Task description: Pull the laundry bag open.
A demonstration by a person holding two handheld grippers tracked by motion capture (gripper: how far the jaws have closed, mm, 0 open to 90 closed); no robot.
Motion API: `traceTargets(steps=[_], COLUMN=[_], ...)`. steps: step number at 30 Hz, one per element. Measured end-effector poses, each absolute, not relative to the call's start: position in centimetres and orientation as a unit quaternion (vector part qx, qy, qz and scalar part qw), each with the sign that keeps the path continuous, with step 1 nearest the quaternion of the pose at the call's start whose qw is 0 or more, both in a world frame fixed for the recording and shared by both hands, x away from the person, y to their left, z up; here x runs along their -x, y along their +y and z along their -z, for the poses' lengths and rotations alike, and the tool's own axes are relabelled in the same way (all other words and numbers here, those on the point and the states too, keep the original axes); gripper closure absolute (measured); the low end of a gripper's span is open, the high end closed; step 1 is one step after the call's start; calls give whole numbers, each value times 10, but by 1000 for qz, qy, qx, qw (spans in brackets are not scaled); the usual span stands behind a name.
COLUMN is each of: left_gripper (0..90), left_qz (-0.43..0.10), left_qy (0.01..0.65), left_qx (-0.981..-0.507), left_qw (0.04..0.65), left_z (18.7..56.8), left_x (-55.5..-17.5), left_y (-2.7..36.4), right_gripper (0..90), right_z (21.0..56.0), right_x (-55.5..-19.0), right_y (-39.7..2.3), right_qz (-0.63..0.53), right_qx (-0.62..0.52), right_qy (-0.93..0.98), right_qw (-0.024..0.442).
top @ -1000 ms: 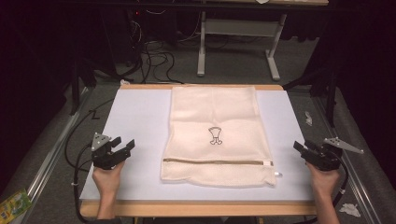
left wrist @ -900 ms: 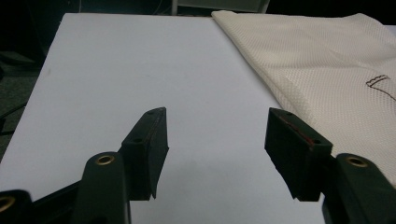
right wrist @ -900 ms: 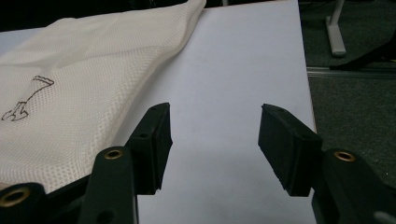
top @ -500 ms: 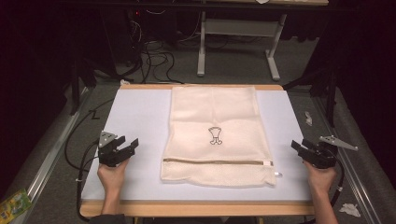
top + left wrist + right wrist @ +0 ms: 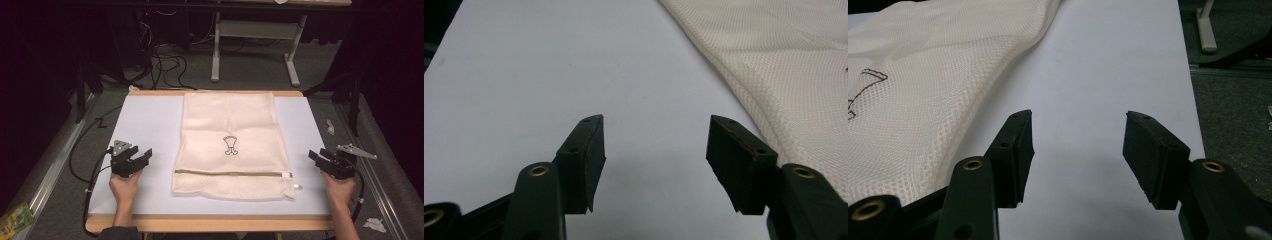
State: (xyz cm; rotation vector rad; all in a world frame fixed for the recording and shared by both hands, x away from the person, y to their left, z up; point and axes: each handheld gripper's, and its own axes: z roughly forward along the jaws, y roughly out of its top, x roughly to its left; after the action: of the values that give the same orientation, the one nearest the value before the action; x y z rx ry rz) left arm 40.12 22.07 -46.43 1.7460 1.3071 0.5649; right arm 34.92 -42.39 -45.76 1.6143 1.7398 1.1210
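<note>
A cream mesh laundry bag (image 5: 230, 142) lies flat in the middle of the white table top (image 5: 145, 125), with a small brown emblem and a zipper (image 5: 232, 173) across its near end. My left gripper (image 5: 142, 156) hovers open to the left of the bag, a hand behind it. In the left gripper view the jaws stand wide over bare table, the left gripper (image 5: 654, 137) empty, the bag's edge (image 5: 774, 65) at the right. My right gripper (image 5: 315, 156) is open at the table's right edge. The right gripper (image 5: 1078, 132) shows empty jaws, with the bag (image 5: 923, 90) to their left.
The table has a wooden rim (image 5: 210, 222). Beyond it stand a grey desk frame (image 5: 255, 45) and tangled cables (image 5: 160, 55) on the floor. Scraps of paper (image 5: 372, 225) lie on the floor at right, a green packet (image 5: 15, 220) at left.
My left gripper has slid a little to the right, toward the bag. The right gripper has barely shifted. The bag lies as before.
</note>
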Motion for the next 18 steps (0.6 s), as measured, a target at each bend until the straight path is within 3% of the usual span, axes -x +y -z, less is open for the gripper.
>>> traceTargets(steps=[18], left_gripper=[413], left_qz=[-235], left_qy=[534], left_qx=[-698], left_qw=[415], left_z=[473], left_x=[-412], left_y=[218], right_gripper=[468], right_z=[464], right_x=[-357], right_y=[-421], right_qz=[-400], right_qx=[-599], right_qy=[643], right_qw=[260])
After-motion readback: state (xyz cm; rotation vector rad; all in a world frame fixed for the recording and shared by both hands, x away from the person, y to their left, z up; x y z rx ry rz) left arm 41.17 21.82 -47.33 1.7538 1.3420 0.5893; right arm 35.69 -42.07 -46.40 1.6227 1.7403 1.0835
